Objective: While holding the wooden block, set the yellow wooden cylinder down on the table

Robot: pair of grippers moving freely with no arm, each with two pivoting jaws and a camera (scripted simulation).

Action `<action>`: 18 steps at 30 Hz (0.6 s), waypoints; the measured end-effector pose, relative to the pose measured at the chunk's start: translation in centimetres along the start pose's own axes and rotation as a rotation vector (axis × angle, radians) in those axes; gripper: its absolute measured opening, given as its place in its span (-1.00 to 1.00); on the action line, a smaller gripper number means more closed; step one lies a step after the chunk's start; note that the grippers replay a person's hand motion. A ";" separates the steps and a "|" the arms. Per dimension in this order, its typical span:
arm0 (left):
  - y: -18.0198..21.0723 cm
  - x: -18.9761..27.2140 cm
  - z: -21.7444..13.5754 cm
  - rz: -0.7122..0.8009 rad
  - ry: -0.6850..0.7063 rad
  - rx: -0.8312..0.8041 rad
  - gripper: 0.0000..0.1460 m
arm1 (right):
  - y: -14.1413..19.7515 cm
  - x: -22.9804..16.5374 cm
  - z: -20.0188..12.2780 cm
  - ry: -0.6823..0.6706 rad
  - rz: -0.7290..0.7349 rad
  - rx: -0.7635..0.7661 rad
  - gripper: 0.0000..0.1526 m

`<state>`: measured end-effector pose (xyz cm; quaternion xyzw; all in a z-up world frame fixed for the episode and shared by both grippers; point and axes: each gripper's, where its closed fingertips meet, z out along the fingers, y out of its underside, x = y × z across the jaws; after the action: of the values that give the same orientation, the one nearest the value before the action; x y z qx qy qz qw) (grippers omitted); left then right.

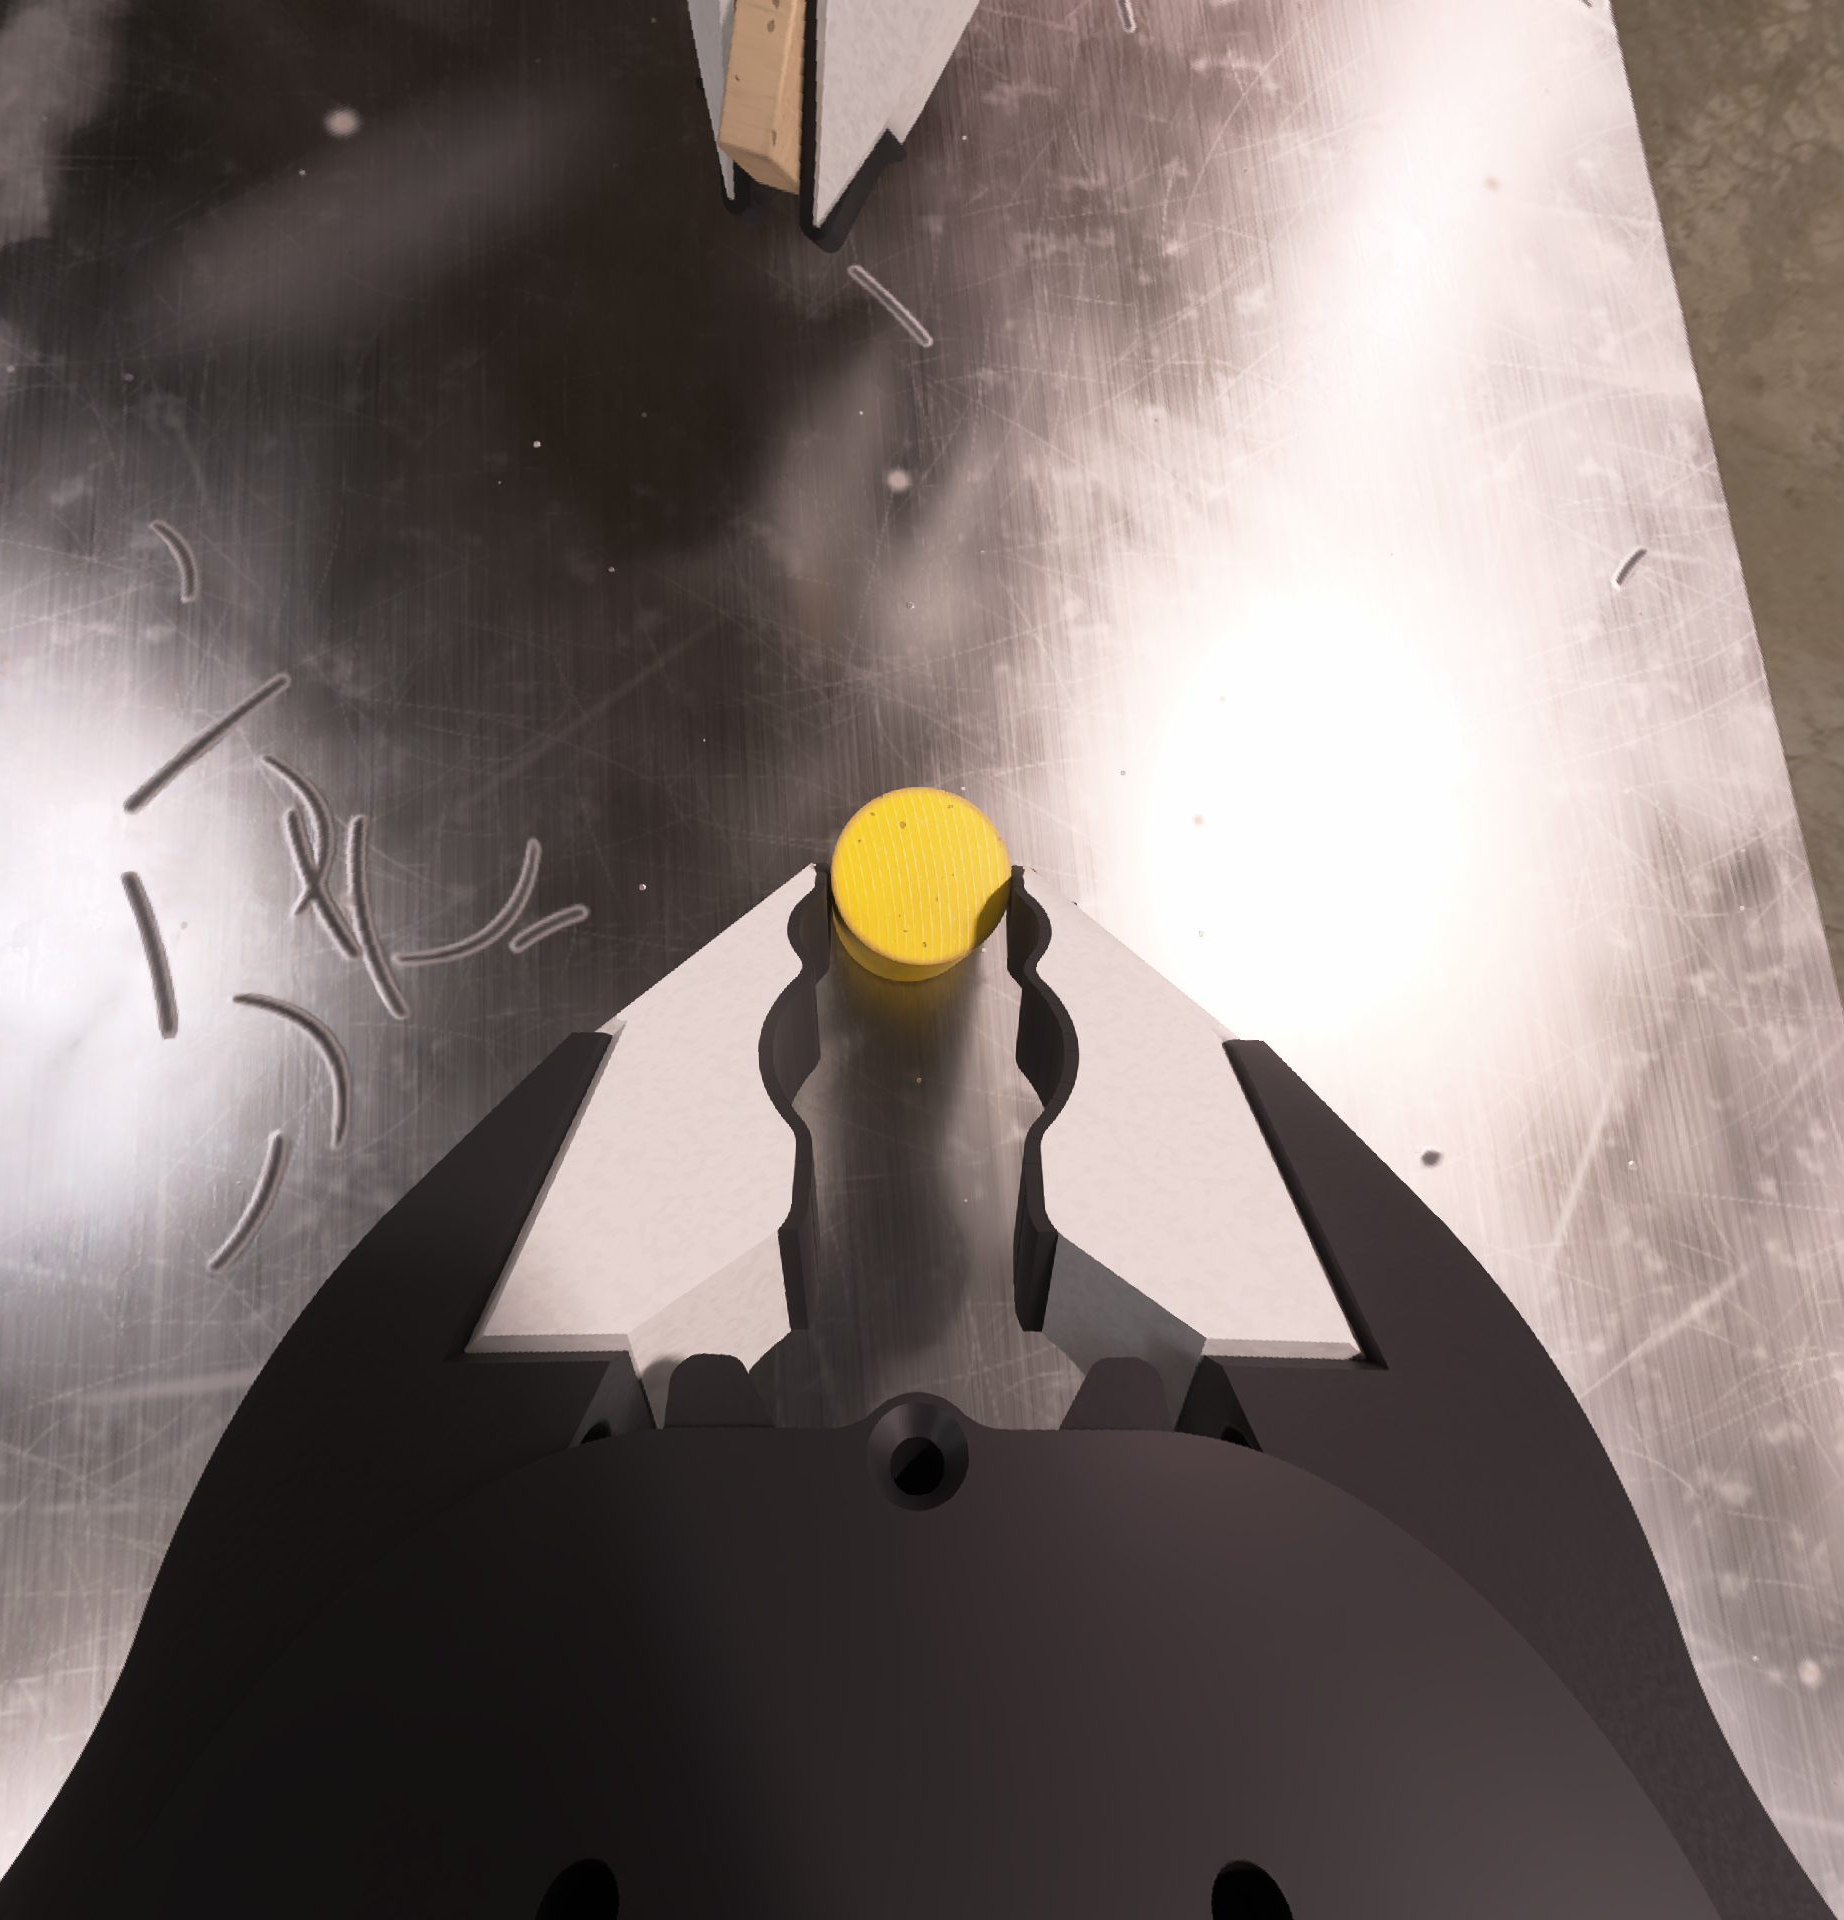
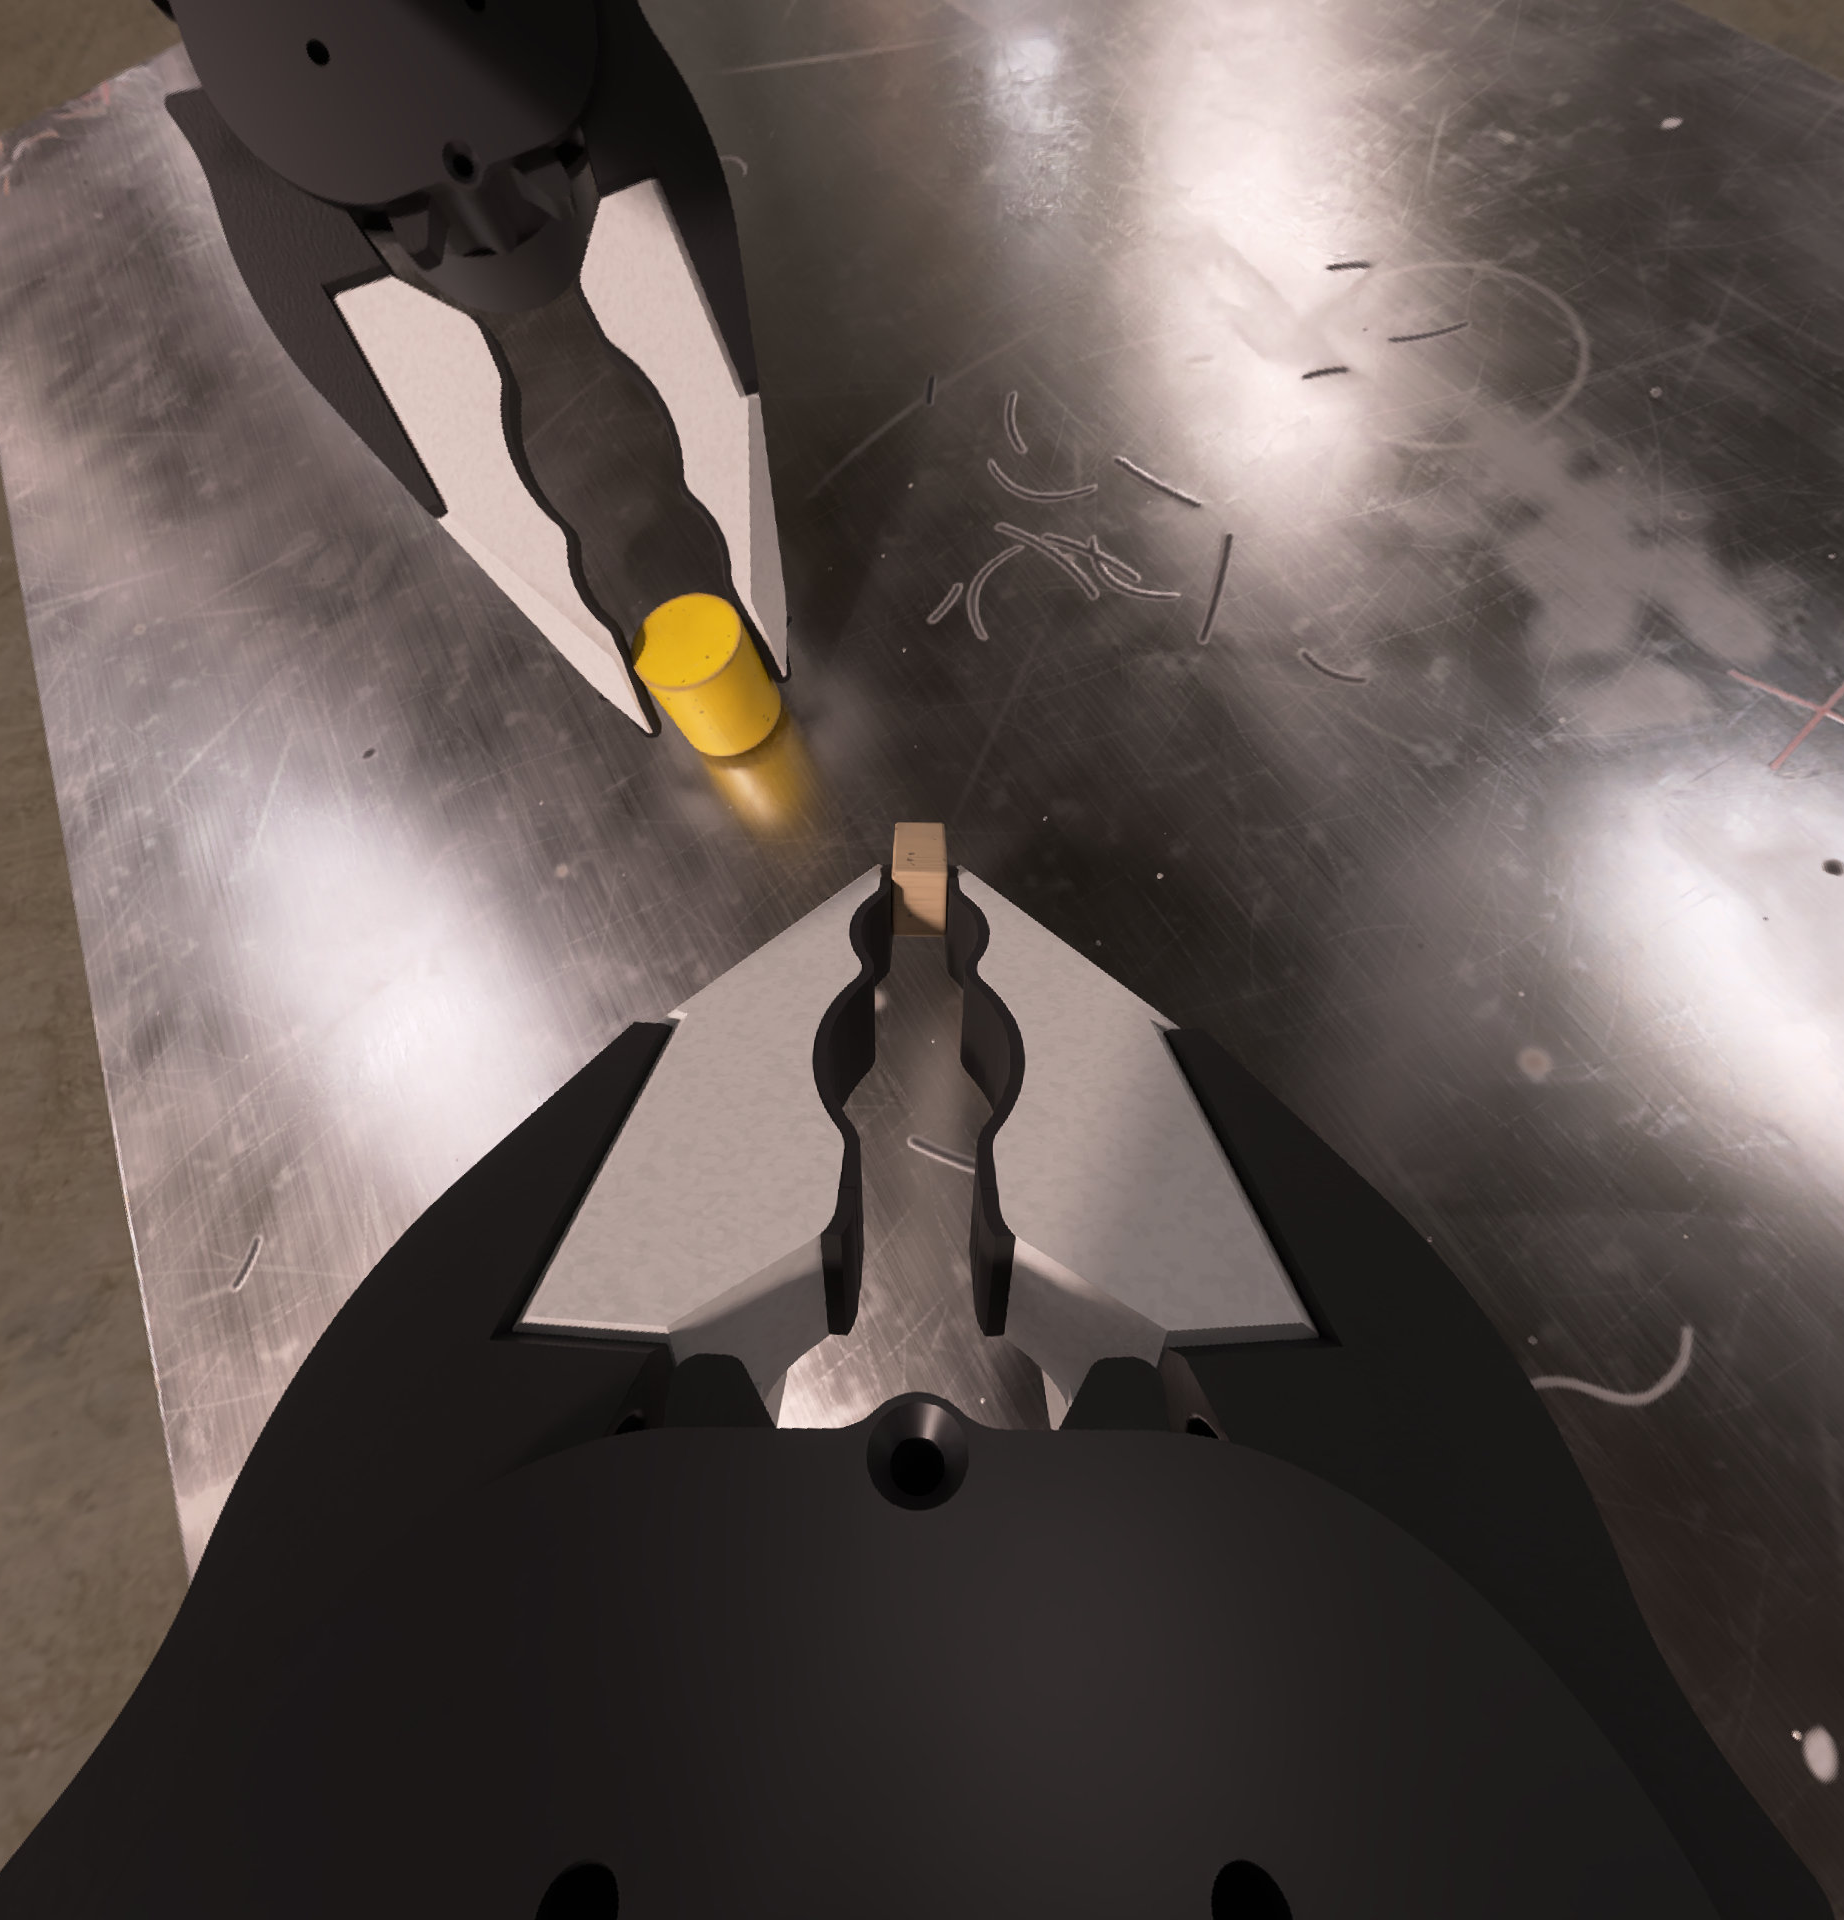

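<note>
Under both tools I have the scratched metal table, the biggest thing in view. My left gripper is clamped on the yellow wooden cylinder, pinched upright right at its fingertips; from the right wrist view the yellow wooden cylinder looks at or just above the tabletop, with its yellow reflection directly beneath, though I cannot tell whether it touches. My right gripper is closed on the wooden block, a small pale piece at its tips, near and ahead of the left tool. To finish well, I would ease the left tool straight down until the base seats flat, part its fingers evenly, then lift clear, keeping the right grip firm throughout.
</note>
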<state>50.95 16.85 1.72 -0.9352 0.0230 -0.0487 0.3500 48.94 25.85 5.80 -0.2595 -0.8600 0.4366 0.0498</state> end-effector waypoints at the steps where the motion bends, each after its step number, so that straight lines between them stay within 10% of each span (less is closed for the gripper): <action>1: 0.0 0.0 0.0 0.000 0.001 0.000 -0.54 | 0.1 0.0 0.0 -0.002 -0.003 -0.007 -0.89; 18: -0.5 -1.4 0.3 -0.087 -0.086 0.016 -0.54 | 0.5 1.5 0.0 0.054 0.027 0.017 -0.89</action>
<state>49.56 17.55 1.73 -0.9338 -0.0329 -0.0240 0.3555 47.80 26.82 5.23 -0.2826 -0.8508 0.4375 0.0695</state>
